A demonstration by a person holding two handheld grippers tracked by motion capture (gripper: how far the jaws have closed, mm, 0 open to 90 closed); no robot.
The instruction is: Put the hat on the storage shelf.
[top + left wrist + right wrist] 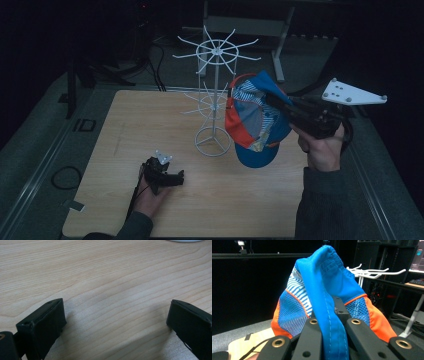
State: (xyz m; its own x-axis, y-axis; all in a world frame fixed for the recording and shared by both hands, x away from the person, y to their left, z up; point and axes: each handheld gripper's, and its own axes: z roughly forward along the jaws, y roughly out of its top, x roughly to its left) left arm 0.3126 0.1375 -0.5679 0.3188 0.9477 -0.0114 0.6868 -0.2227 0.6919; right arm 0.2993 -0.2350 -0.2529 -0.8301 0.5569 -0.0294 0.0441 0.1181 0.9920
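Nearest us, our left gripper point(176, 177) rests low on the wooden table point(240, 200) at the near left, jaws spread wide over bare wood. Our right gripper point(274, 100) pinches a blue-and-orange cap point(252, 120) (mesh-panelled, its brim hanging down) aloft at the right, just beside the white wire rack point(215, 95).

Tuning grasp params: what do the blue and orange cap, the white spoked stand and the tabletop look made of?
Blue and orange cap: soft fabric, with woven blue panels, visible stitching and open mesh sections; it folds in the shut right gripper.
White spoked stand: thin rods, probably painted or coated wire; material uncertain.
Tabletop: light wood grain, matte; possibly laminate rather than solid wood.
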